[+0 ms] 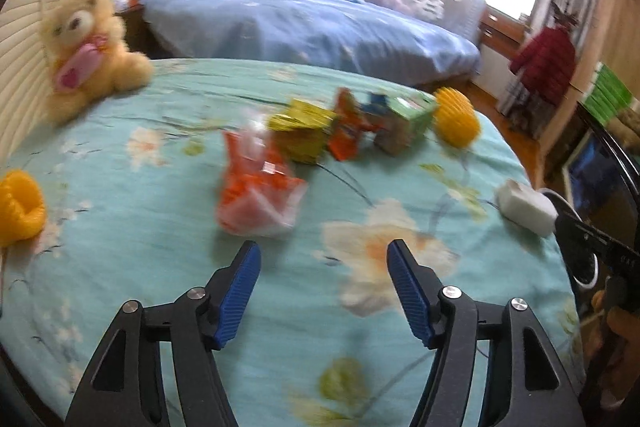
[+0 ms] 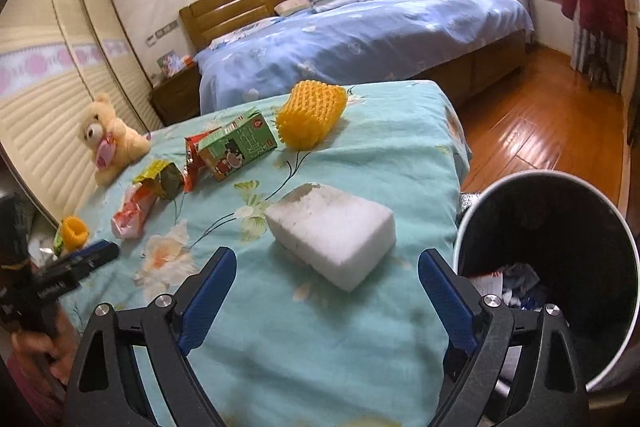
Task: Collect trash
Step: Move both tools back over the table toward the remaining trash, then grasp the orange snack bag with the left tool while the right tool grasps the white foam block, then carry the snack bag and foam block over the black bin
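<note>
Trash lies on a teal flowered bedspread (image 1: pixel 160 267). My left gripper (image 1: pixel 324 255) is open and holds nothing; a crumpled red and clear plastic bag (image 1: pixel 256 191) lies just beyond its tips. Behind the bag sit a yellow-green wrapper (image 1: pixel 300 131), an orange snack wrapper (image 1: pixel 348 127), a green drink carton (image 1: pixel 404 127) and a yellow foam net (image 1: pixel 456 119). My right gripper (image 2: pixel 326 259) is open, and the near corner of a white foam block (image 2: pixel 332 235) reaches between its tips without touching the pads. A black trash bin (image 2: pixel 560 187) holding some rubbish stands beside the bed at the right.
A teddy bear (image 2: pixel 108 139) sits at the bed's far left against the wardrobe. A second small yellow net (image 2: pixel 74 231) lies near the left gripper (image 2: pixel 100 251). Beyond is a blue bed (image 2: pixel 360 39), with wooden floor (image 2: pixel 540 131) to the right.
</note>
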